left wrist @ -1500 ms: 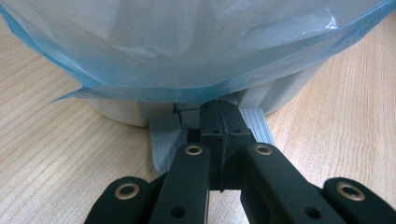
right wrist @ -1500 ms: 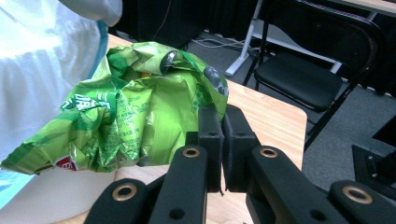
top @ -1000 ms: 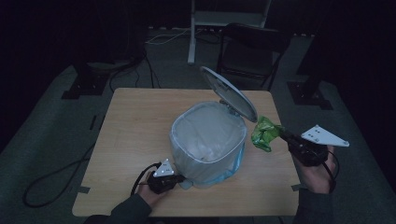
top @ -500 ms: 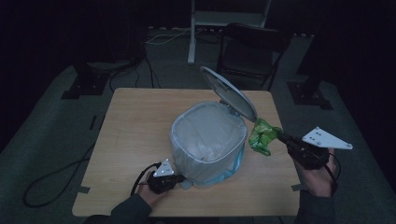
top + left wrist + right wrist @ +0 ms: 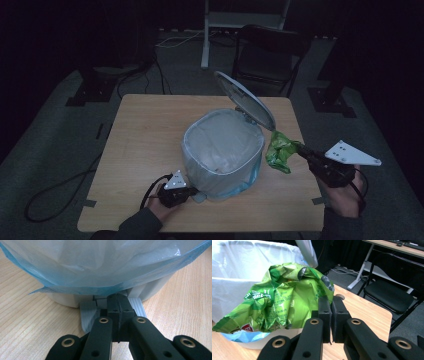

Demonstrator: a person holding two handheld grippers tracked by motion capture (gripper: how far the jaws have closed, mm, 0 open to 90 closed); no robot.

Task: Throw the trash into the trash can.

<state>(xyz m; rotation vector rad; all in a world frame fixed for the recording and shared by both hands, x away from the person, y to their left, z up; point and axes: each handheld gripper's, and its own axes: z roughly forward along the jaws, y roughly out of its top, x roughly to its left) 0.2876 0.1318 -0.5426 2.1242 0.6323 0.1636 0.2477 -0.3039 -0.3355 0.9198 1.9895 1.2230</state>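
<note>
Gripping green wrapper [image 5: 279,152], right tongs [image 5: 301,150] raised.

Dim lab: lone table [image 5: 150,130], floor cables [image 5: 60,195]

High view: fixed overhead, facing forward and down across whole wooden table [image 5: 145,130]. Left gripper view: low at tabletop, very close to base of lined bin [image 5: 105,265]. Right gripper view: beside bin, looking past crumpled green packet [image 5: 282,300] toward chair [image 5: 392,293]. Bin shared by all three.
</note>
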